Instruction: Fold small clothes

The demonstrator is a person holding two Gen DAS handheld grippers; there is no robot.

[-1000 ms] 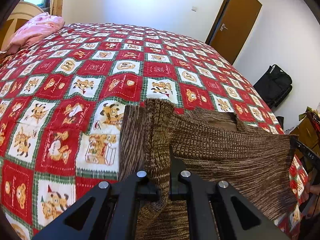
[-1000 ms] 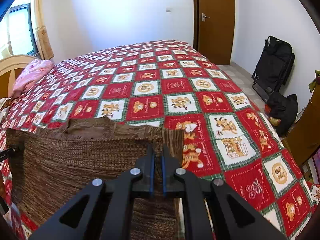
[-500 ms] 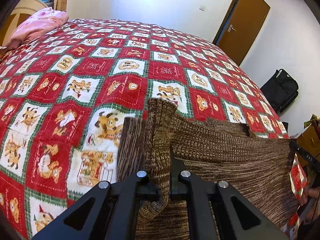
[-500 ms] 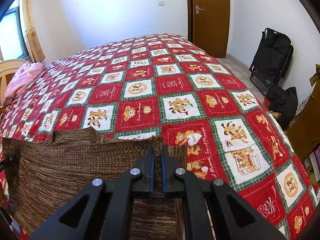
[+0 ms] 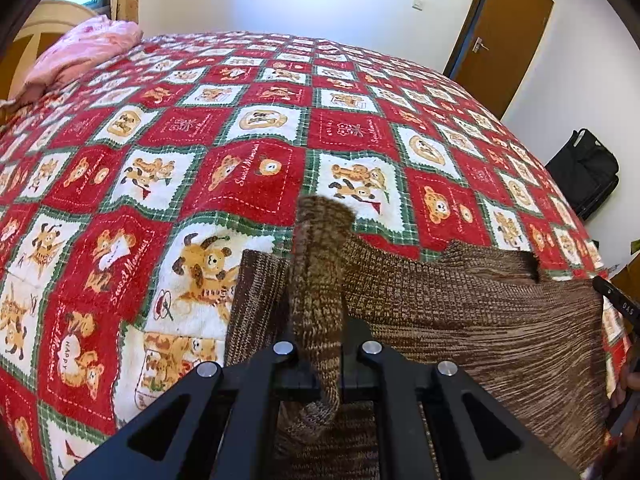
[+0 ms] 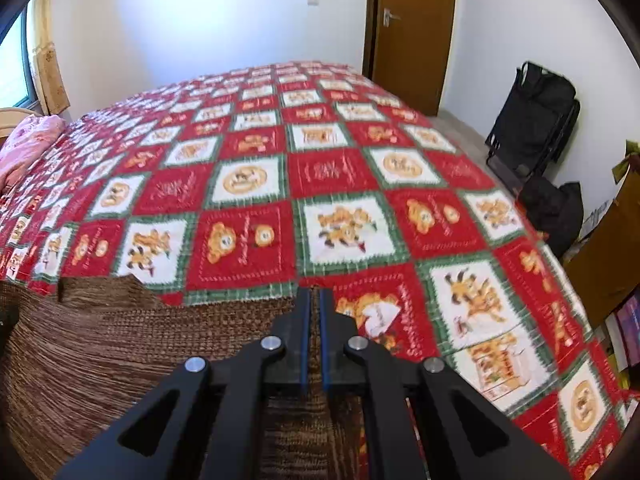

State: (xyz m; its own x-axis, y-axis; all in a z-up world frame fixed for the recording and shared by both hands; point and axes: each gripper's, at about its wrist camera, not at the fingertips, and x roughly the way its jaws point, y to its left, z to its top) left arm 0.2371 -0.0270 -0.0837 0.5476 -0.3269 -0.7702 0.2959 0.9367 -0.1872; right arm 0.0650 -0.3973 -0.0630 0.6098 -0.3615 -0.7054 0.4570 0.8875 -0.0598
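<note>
A wide bed under a red, white and green teddy-bear quilt [image 5: 256, 168] fills both views, its flat top serving as the folding surface, with a pink pillow [image 5: 80, 54] far off at the headboard end and black bags [image 6: 536, 120] against the wall by the door, all well clear of the work. Across the near edge of the quilt hangs the brown knitted sweater [image 5: 460, 312], stretched sideways as a taut sheet between the two tools, which looks like carrying it out over the bed to lay it flat for a fold; its neckline notch shows along the top edge, about midway. The left gripper [image 5: 326, 344] is clamped on one top corner, where the knit bunches into a thick roll that stands up above the fingers and droops down between them, so the hold is on a doubled wad, not a single layer. The right gripper [image 6: 315, 340] is pinched tight on the opposite top corner, blue pads nearly meeting with only a thin edge of knit between them, the rest of the garment spreading away to its left and falling below it, seemingly just above the quilt
</note>
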